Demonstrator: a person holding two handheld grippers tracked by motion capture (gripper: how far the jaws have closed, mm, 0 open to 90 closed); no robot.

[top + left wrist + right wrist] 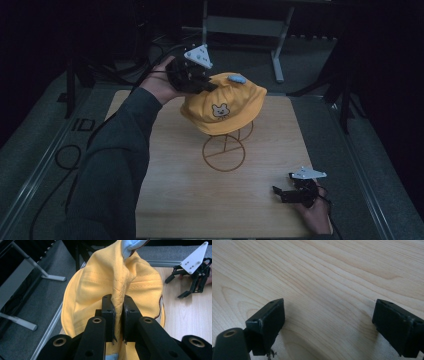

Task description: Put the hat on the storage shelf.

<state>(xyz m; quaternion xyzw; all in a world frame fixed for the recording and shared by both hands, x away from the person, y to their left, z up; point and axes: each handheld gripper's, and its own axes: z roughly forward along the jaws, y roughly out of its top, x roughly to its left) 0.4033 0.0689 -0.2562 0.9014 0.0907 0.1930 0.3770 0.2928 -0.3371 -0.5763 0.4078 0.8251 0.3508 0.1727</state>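
Cap: a yellow cloth cap (223, 102) is sitting on top of a wire stand (223, 152), near the middle of the far half of the table; a small bear-face patch is showing on the side toward the camera, just above the brim; a pale blue ear-like tab (236, 78) is sticking up from the crown; in the left gripper view the cloth is looking stitched in rows, with a dark trim line running along one edge, and a ridge of it is being gathered into a vertical fold.

Stand: thin orange-brown wire, with a round base ring lying flat on the wood and an upright part rising under the cap; its top is hidden by the cap.

Left gripper: the left gripper (118, 312) is being held at the cap's rear left, up off the table; its jaws are clamping that fold of yellow cloth, pads pressing in from both sides; the left hand (161, 85) is wrapping around its body; a grey three-cornered plate is riding on top.

Right gripper: the right gripper (283, 193) is lying low at the near right corner of the table, well apart from the cap; its jaws are standing wide apart with bare wood between them; the right hand (315, 212) is holding it from behind.

Table: light wood board (185, 200); dark floor is surrounding it.
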